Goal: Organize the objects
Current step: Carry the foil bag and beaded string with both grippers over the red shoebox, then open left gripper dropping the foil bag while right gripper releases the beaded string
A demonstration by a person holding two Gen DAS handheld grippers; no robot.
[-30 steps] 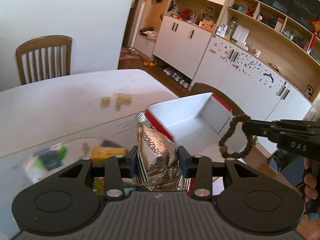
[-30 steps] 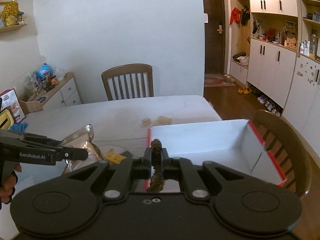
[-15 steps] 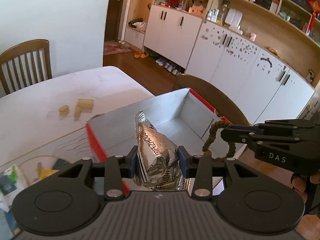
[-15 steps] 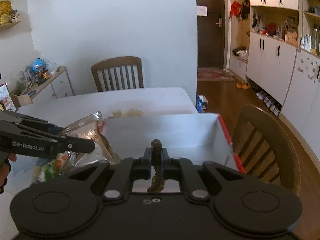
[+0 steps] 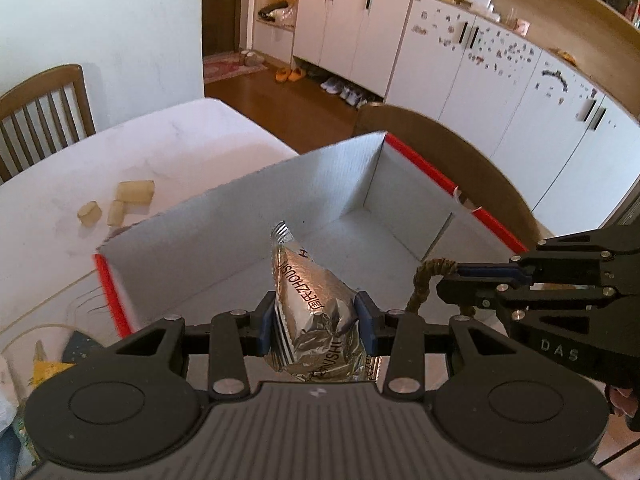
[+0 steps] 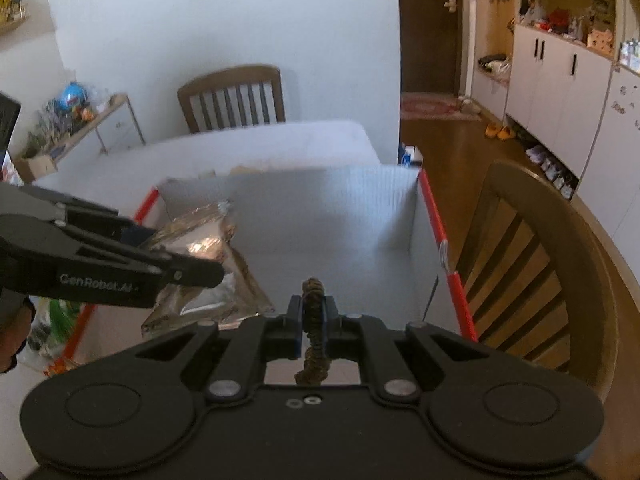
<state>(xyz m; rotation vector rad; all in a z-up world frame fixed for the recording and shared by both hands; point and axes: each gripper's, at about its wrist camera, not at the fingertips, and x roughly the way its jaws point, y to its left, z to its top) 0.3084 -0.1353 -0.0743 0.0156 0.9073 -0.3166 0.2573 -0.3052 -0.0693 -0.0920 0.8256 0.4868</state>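
- The left gripper (image 5: pixel 316 320) jaws pinch a shiny silver bag (image 5: pixel 312 308) over the white box (image 5: pixel 224 232).
- The right gripper (image 6: pixel 314 312) jaws pinch a brown hair tie (image 6: pixel 314 320).
- A wooden chair (image 6: pixel 532 264) stands just beside the box.
- Small tan blocks (image 5: pixel 132 196) lie on the table (image 5: pixel 168 136).

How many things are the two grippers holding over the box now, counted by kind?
Silver snack packet: 1, in the left gripper
Brown hair tie: 1, in the right gripper
Total: 2, both above the white box

White bench (image 5: pixel 168 148) carries an open white box with red rim (image 5: pixel 224 216), three small beige blocks (image 5: pixel 120 202) beside it, packets (image 5: pixel 48 364) at near-left edge.
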